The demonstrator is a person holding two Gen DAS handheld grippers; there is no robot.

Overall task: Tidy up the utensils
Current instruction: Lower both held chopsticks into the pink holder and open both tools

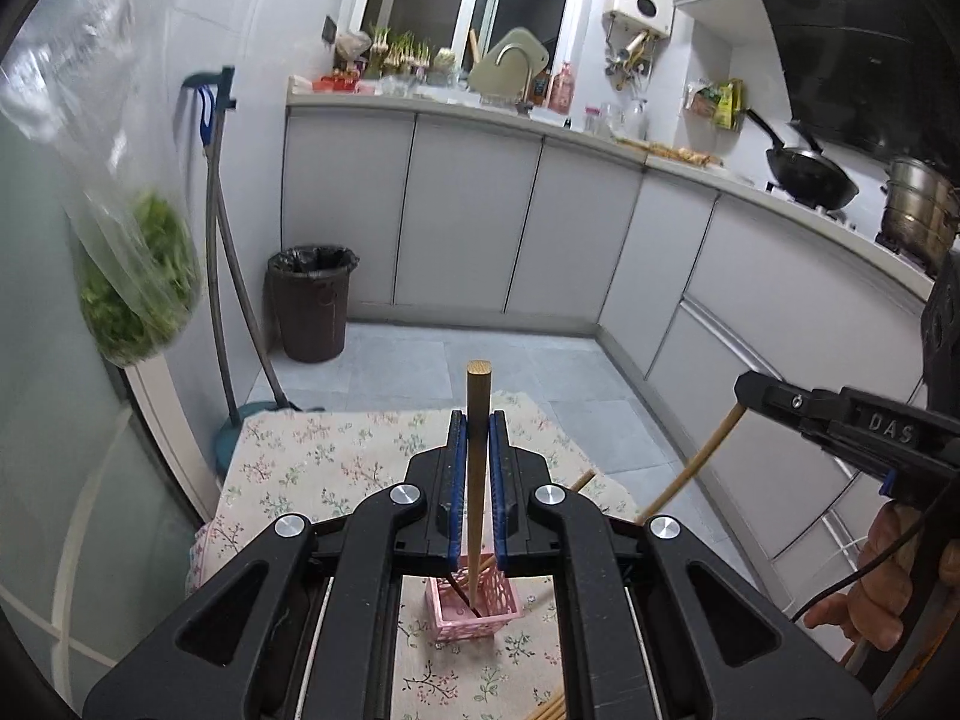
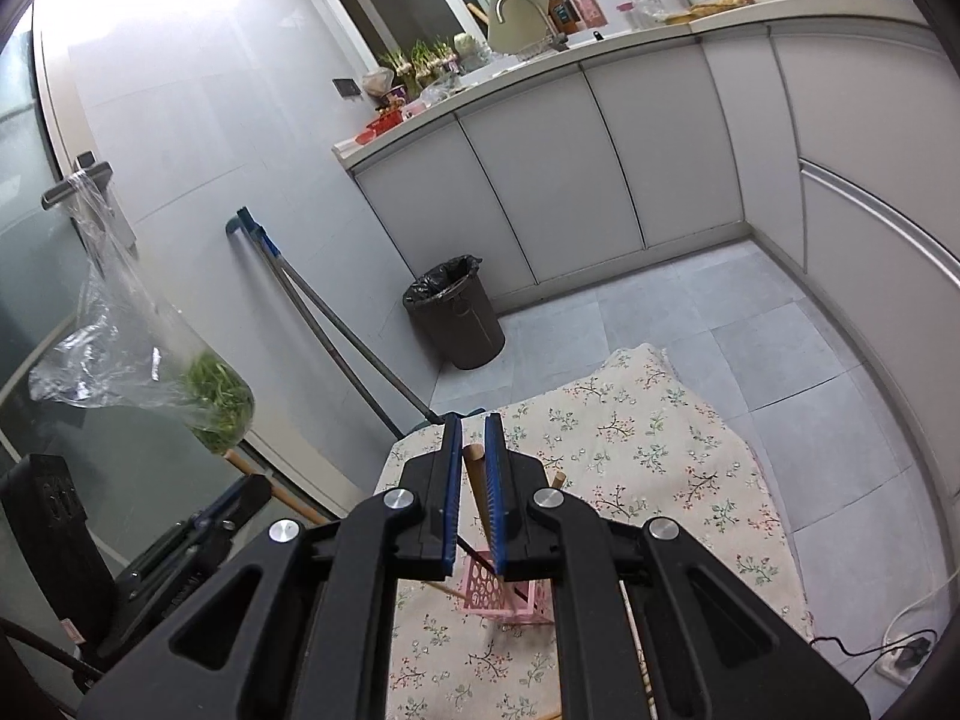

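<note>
Small table under a floral cloth (image 2: 648,456), pink holder (image 2: 510,597) standing at its 6 o'clock edge, loose chopsticks (image 1: 549,708) lying just beside.

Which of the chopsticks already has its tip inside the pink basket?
The chopstick clamped upright in the left gripper: its thin end reaches down into the pink basket. The right gripper's chopstick hangs slanted beside the table, outside the basket.

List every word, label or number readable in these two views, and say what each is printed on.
"DAS": raised letters on the black body of the right gripper, seen in the left wrist view.
Labels on the bottles and packets on the counter: too small and blurred to read.
Nothing else is legible in either view.
</note>
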